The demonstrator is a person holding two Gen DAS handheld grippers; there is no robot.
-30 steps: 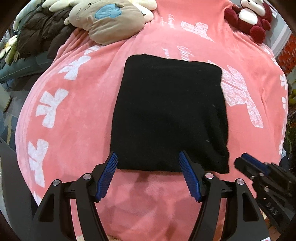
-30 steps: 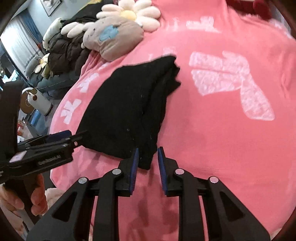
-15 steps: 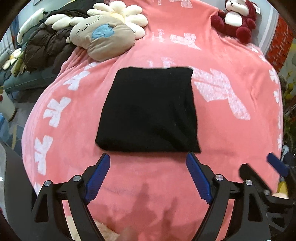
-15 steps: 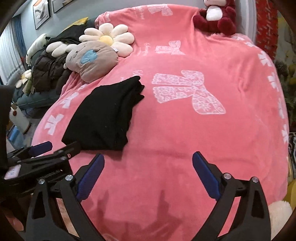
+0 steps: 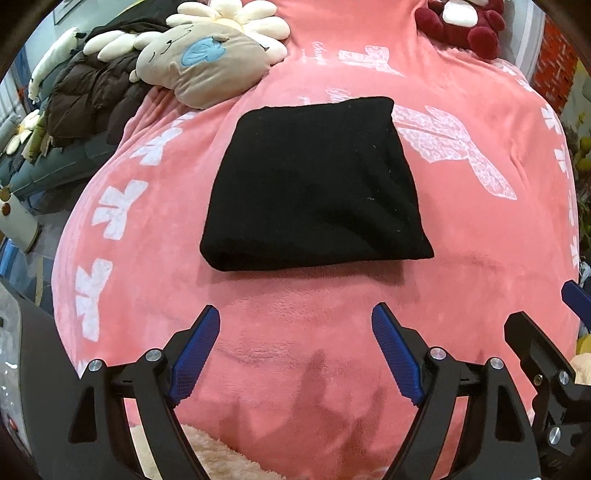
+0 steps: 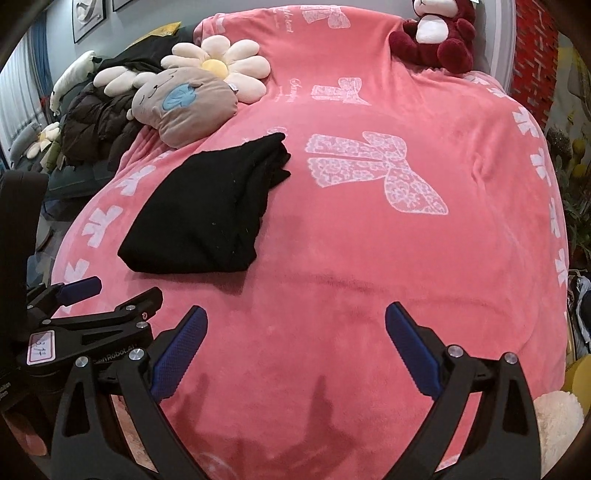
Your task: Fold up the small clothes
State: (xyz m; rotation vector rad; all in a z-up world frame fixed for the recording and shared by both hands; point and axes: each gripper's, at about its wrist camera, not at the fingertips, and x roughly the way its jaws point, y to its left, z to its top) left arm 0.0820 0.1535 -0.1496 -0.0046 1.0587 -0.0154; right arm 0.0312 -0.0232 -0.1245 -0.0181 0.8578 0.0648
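On the pink bow-print blanket [image 5: 461,258] that covers the bed, we see the folded black garment [image 5: 314,181] lying flat as a neat, roughly square bundle. From the left wrist view it sits in the middle of the bed, just beyond our left claw [image 5: 295,354], with a strip of bare blanket between its near edge and the blue pads. Our left claw stands wide open with nothing between its jaws, hovering over the near part of the blanket.

From the right wrist view the same garment [image 6: 207,218] lies to the left and farther off, its stacked layers showing along the right edge. Our right claw [image 6: 295,354] is likewise spread wide and empty, well apart from the cloth, with only pink blanket [image 6: 369,258] beneath it. The left claw [image 6: 81,317] appears at the left edge of this view, near the garment's near-left corner but not touching it; the right claw's blue tip [image 5: 576,299] shows at the right edge of the left view.

At the far left of the bed rest a beige plush pillow [image 5: 207,62] with a blue patch and a daisy cushion [image 6: 221,68] behind it, beside a dark brown puffer jacket [image 5: 88,99]. A dark red teddy bear [image 6: 436,33] sits at the far right.
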